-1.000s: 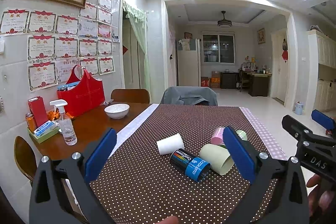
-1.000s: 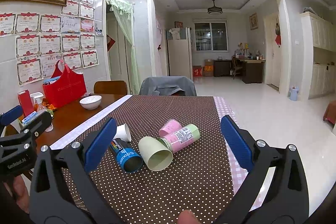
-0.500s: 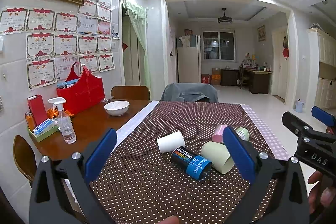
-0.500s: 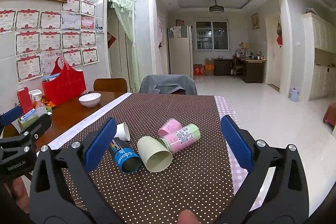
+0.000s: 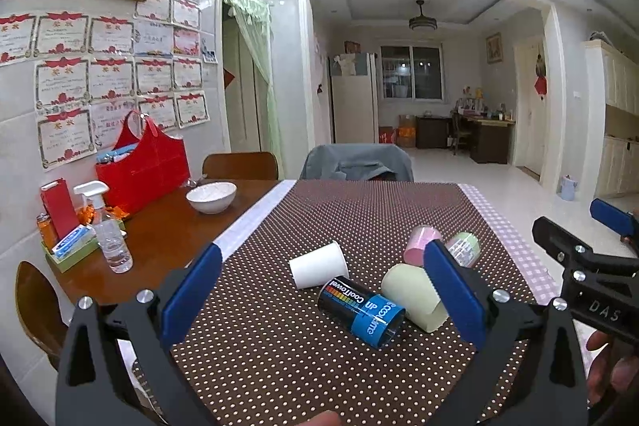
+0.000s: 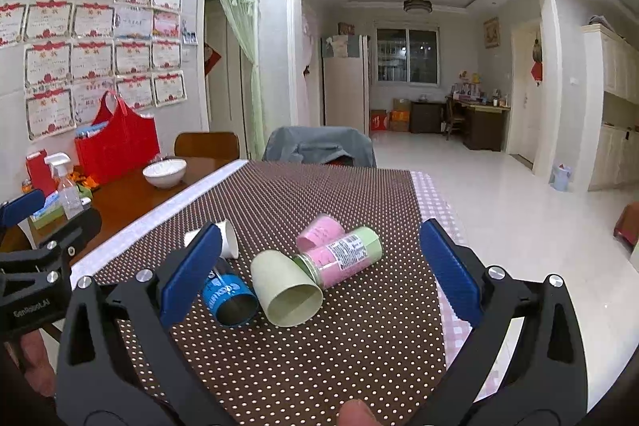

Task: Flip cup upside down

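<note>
So both grippers [image 5: 323, 298] [image 6: 319, 266] gape wide, empty; approach green cup [image 6: 285, 292] w/ right, straddle mid-body, avoid blue can [image 6: 227, 300].

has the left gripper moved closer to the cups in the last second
Yes, slightly. In the left wrist view the blue can and white cup sit a little nearer the left gripper.

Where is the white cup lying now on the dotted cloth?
In the left wrist view the white cup lies on its side at the left of the cluster, just behind the blue can. The right wrist view shows it partly hidden by that tool's left finger.
</note>
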